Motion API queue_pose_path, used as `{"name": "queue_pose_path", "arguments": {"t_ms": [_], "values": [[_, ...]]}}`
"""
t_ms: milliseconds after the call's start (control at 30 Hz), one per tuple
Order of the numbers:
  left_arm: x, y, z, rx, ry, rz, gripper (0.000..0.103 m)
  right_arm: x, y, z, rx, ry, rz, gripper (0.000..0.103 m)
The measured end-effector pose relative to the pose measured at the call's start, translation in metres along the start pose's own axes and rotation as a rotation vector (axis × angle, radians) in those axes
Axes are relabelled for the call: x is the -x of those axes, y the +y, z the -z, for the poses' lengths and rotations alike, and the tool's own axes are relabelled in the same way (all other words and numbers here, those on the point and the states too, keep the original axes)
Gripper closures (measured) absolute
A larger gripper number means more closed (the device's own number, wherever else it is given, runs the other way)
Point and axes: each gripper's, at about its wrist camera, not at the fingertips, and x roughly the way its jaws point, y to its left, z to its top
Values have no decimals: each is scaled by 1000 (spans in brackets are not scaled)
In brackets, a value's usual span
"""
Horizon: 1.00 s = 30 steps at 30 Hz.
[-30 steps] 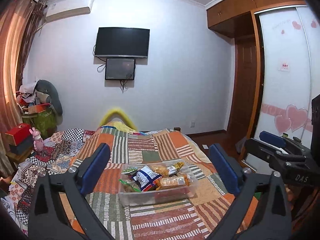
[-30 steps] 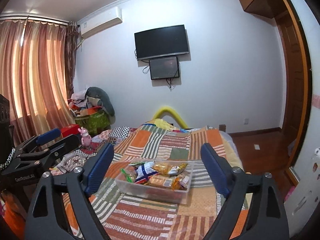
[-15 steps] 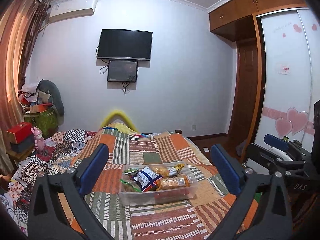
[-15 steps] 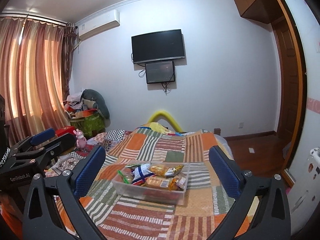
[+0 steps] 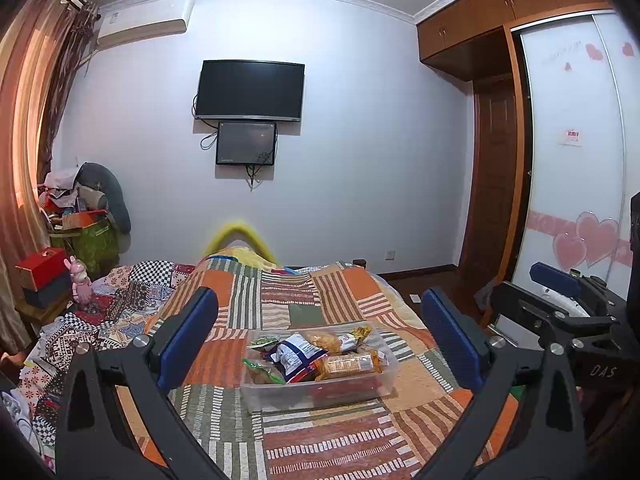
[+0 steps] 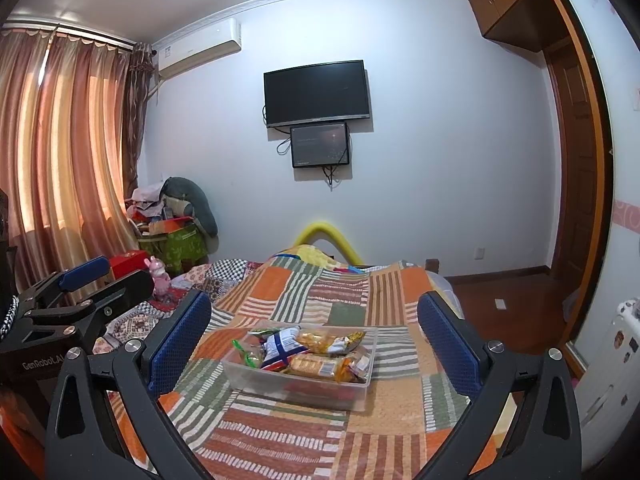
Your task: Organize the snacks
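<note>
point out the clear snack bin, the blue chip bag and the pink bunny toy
clear snack bin (image 5: 316, 394), left wrist view, on its bare front wall
blue chip bag (image 5: 296, 354), left wrist view, middle of the bag
pink bunny toy (image 6: 160, 280), right wrist view, on its body

Pale walls all round, a dark TV mounted high, a smaller screen just beneath it. An air conditioner sits by the ceiling, near glowing orange curtains. A patchwork quilt covers the bed. A wooden door stands right, beside a wardrobe with pink hearts. Clutter piles in the corner.
</note>
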Motion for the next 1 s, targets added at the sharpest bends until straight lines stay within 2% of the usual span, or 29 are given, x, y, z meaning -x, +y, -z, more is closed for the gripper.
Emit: {"name": "queue_pose_path", "arguments": {"t_ms": [1000], "values": [[-3, -3, 2, -2, -1, -3, 0, 0, -2, -2, 9, 2, 8, 0]]}}
